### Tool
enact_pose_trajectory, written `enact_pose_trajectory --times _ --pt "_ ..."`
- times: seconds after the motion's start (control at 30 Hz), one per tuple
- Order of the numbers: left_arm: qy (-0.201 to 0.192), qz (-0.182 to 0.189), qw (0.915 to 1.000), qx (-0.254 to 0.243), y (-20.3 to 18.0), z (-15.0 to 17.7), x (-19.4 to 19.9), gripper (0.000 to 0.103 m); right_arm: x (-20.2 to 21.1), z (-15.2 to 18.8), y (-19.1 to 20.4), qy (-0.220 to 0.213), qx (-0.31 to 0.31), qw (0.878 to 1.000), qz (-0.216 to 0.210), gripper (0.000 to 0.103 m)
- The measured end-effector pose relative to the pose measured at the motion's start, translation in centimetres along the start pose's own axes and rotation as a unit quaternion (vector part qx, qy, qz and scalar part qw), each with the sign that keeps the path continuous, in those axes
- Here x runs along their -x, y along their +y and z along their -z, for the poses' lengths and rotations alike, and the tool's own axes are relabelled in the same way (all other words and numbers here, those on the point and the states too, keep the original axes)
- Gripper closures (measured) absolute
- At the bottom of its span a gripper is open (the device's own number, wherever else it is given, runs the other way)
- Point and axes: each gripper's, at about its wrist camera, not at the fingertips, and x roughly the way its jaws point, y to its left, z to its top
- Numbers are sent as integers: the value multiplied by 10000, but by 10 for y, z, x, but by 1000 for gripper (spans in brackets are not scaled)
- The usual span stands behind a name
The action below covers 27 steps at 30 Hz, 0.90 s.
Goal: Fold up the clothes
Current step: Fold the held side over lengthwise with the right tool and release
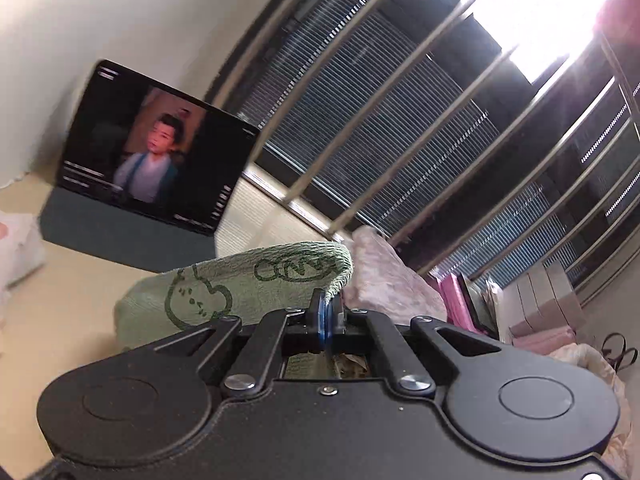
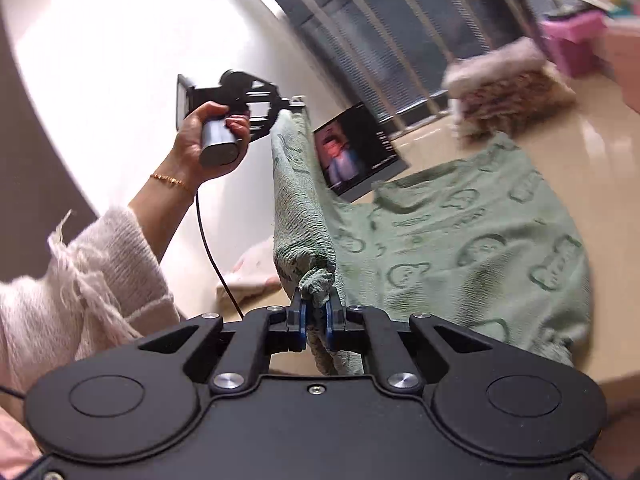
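Note:
A green cloth (image 2: 460,240) printed with dark outline figures lies partly on the pale table, one edge lifted and stretched between both grippers. My right gripper (image 2: 316,312) is shut on a bunched corner of it close to the camera. In the right wrist view my left gripper (image 2: 294,106) is held high by a hand and clamps the far end of that taut edge. In the left wrist view my left gripper (image 1: 325,312) is shut on the rim of the green cloth (image 1: 224,292), which droops to the left.
A tablet (image 2: 356,148) playing video leans at the back of the table (image 2: 600,152), seen too as the tablet (image 1: 156,152). A folded fluffy pink-brown garment (image 2: 508,80) lies beyond the cloth. Pink boxes (image 2: 572,40) stand far right. A barred window (image 1: 400,120) fills the background.

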Motion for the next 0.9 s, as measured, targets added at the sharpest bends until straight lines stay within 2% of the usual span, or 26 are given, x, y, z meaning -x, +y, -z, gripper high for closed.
enact_pose_trajectory --times 0.07,0.13,0.23,0.3,0.33,0.4,0.43,0.47,0.5,0.57,0.67,0.77,0.83,0.87,0.9 --pt "211 -83 9995 -220 -42 34 -47 102 19 2 -37 -393 -689 9962 346 95" --pt "443 -418 9970 -472 -67 76 -96 101 28 4 -71 -564 -1263 9875 749 95" --pt "1052 -1037 9857 -807 -76 135 -160 101 24 11 -109 -378 -1867 9727 1324 95" --pt "1479 -1175 9772 -967 -73 158 -193 100 19 15 -125 -185 -2034 9688 1400 95" --pt "1566 -1155 9762 -953 -70 165 -202 96 17 16 -129 -132 -2058 9688 1378 95" --pt "1697 -931 9772 -869 -66 171 -208 70 16 12 -132 -101 -1949 9717 1329 94" --pt "1731 -798 9780 -843 -66 170 -207 43 14 10 -134 -79 -1918 9726 1310 94" --pt "1756 -662 9788 -826 -67 168 -205 32 13 10 -137 -46 -1948 9725 1275 93" --pt "1659 -495 9808 -901 -69 165 -198 31 13 10 -141 -9 -2007 9719 1228 94" --pt "1536 -212 9822 -1058 -73 155 -182 20 14 13 -145 21 -2061 9718 1148 94" --pt "1460 129 9794 -1388 -72 141 -151 19 16 13 -147 22 -2075 9719 1112 93" --pt "1414 57 9708 -1935 -59 141 -115 19 23 17 -145 -30 -2162 9704 1079 91" --pt "1378 78 9622 -2350 -47 148 -86 19 25 17 -144 -7 -2191 9700 1057 90" --pt "1362 119 9571 -2553 -41 152 -71 19 27 15 -144 20 -2206 9698 1036 86" --pt "1347 170 9520 -2743 -34 156 -52 19 28 13 -143 47 -2221 9697 1015 77"
